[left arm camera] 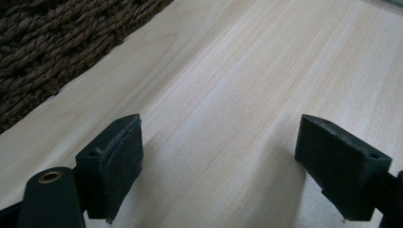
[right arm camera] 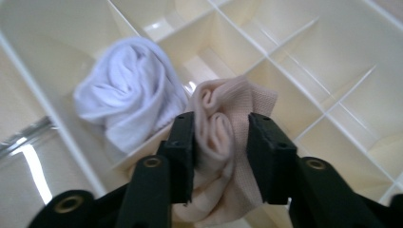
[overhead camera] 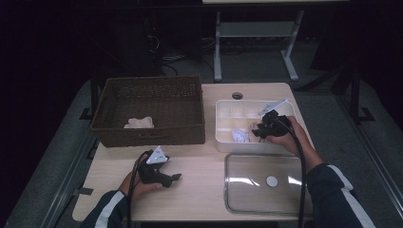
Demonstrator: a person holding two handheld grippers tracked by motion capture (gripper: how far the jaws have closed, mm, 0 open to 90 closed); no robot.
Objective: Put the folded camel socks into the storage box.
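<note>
Open tabletop (overhead camera: 199, 161) between wicker basket (overhead camera: 149, 111), divided box (overhead camera: 225, 126) and clear lid (overhead camera: 266, 183).

The counter (left arm camera: 247, 71) is pale wood with a fine straight grain and a matt finish. The basket (overhead camera: 148, 110) is rough dark brown woven wicker. The divided tray (right arm camera: 304, 52) is smooth, slightly glossy cream plastic. The pink sock (right arm camera: 223, 128) is ribbed knit cloth; the white sock (right arm camera: 126, 97) is soft cloth. The lid (overhead camera: 266, 183) is clear glossy plastic.

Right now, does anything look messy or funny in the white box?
Nothing looks broken or spilled. The right gripper holds a rolled beige cloth above the divided white box, beside a rolled white cloth already sitting in one compartment.
</note>
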